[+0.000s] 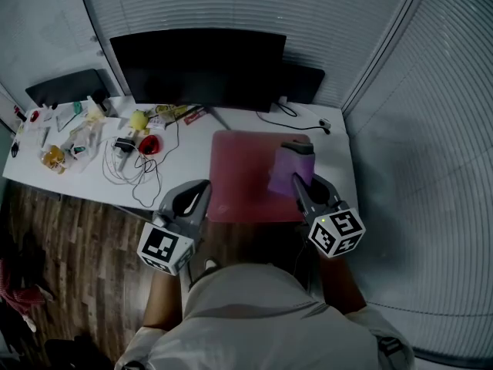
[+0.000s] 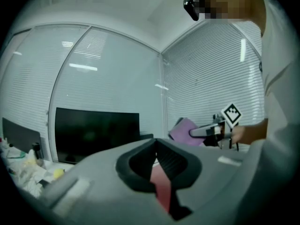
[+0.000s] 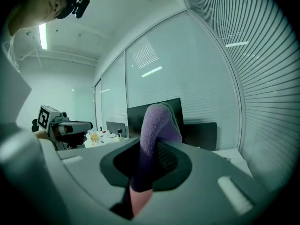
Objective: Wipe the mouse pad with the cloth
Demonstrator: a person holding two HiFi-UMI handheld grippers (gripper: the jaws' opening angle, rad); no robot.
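A red mouse pad (image 1: 243, 177) lies on the white desk (image 1: 185, 172), in front of the monitor. A purple cloth (image 1: 286, 171) hangs over the pad's right part, and my right gripper (image 1: 297, 180) is shut on it. In the right gripper view the cloth (image 3: 157, 121) stands up between the jaws of that gripper (image 3: 152, 146), with the red pad (image 3: 140, 201) below. My left gripper (image 1: 202, 190) hovers at the pad's front left corner, jaws together with nothing in them. Seen from the left gripper (image 2: 156, 145), the cloth (image 2: 183, 130) and right gripper (image 2: 202, 132) are off to the right.
A black monitor (image 1: 200, 68) stands behind the pad. Tangled cables (image 1: 131, 168), a red object (image 1: 150, 143) and small clutter (image 1: 69, 137) cover the desk's left half. A thin cable (image 1: 296, 116) runs behind the pad. Window blinds close the back and right.
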